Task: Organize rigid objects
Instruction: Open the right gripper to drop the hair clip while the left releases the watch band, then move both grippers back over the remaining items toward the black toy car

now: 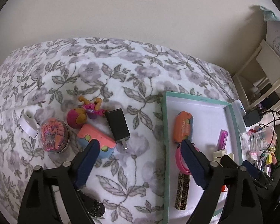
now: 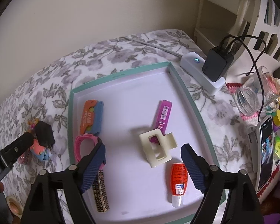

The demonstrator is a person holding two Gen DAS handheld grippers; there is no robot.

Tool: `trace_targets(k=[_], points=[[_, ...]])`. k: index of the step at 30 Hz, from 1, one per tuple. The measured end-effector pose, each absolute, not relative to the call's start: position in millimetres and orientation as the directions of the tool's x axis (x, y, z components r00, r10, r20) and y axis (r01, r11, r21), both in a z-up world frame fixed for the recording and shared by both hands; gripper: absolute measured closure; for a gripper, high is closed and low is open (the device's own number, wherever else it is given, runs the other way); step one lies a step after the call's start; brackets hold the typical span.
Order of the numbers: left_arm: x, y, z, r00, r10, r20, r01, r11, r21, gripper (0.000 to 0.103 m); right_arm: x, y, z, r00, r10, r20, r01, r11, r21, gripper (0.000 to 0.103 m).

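Observation:
My right gripper hangs open over a white tray with a teal rim. Just beyond its tips a cream hair claw lies in the tray, free of the pads. Also in the tray are an orange bottle, a pink tube, an orange-and-blue toy, a pink wristband and a gold patterned bar. My left gripper is open above the floral bedspread with nothing between its fingers. On the cover to its left lie a black charger, a pink-and-blue toy and a pink doll.
A glitter-filled round jar and a small white piece sit at the left. Right of the tray are a white power strip with a black adapter and cables, a glass jar and a phone. A tape roll lies near left.

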State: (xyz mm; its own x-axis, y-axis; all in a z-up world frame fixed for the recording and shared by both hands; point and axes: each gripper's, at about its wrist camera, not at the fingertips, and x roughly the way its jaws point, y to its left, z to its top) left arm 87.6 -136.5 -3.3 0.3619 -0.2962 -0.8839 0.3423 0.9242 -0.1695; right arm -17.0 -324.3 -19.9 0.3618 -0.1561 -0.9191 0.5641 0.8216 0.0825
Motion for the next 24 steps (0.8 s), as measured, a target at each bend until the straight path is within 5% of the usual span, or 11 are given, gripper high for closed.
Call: trace_targets(k=[8,13,24], points=[[84,-124,-3,0.397,-0.290,-0.871,0.324,0.932,-0.163,0.009,-20,-317,-34,0.335,-0.139,-0.932,0.558,0.826,0.078,0.016],[83,-111,-2,0.422,-0.288,-0.859,0.296,0.940,-0.170,0.009,-23,-316,-36,0.341,-0.139,-0.930,0.560,0.825,0.082,0.002],[78,-71,17,0.499,-0.265,-0.825,0.236,0.958,-0.165,0.009,-25,-302,-20,0.381,-0.161,-0.911,0.542,0.837,0.079,0.002]])
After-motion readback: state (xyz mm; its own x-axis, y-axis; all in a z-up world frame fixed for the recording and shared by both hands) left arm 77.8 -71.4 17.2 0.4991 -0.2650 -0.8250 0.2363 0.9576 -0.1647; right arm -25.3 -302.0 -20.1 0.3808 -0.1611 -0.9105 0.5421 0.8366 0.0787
